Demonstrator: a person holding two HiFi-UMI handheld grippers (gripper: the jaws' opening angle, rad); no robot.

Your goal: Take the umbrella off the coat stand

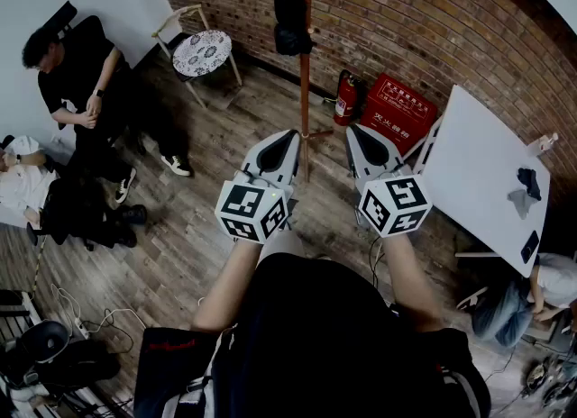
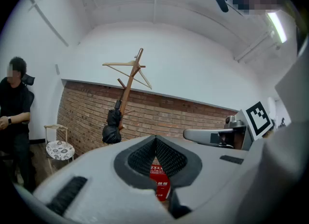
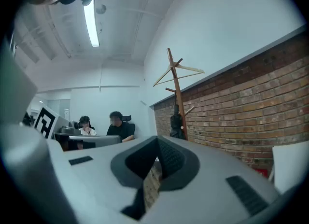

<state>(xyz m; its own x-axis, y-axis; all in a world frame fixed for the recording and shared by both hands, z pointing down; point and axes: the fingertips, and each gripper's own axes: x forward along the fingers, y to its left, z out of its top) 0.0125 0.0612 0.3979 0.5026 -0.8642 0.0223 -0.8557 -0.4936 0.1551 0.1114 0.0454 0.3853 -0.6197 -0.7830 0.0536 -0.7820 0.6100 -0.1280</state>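
Note:
The wooden coat stand (image 1: 305, 65) rises by the brick wall, straight ahead of me. A folded black umbrella (image 1: 291, 15) hangs high on its pole. Both grippers are held level at chest height, well short of the stand. My left gripper (image 1: 288, 140) is shut and holds nothing. My right gripper (image 1: 355, 132) also looks shut and empty. The left gripper view has the coat stand (image 2: 128, 85) and the umbrella (image 2: 112, 127) far off, beyond the shut left gripper (image 2: 155, 139). The right gripper view shows the stand (image 3: 176, 92), the umbrella (image 3: 176, 121) and the shut right gripper (image 3: 157, 141).
A red fire extinguisher (image 1: 345, 98) and a red box (image 1: 398, 110) stand at the wall right of the stand. A white table (image 1: 487, 173) is on the right. A stool (image 1: 202, 52) and a seated person (image 1: 86, 83) are on the left. Cables lie on the wooden floor.

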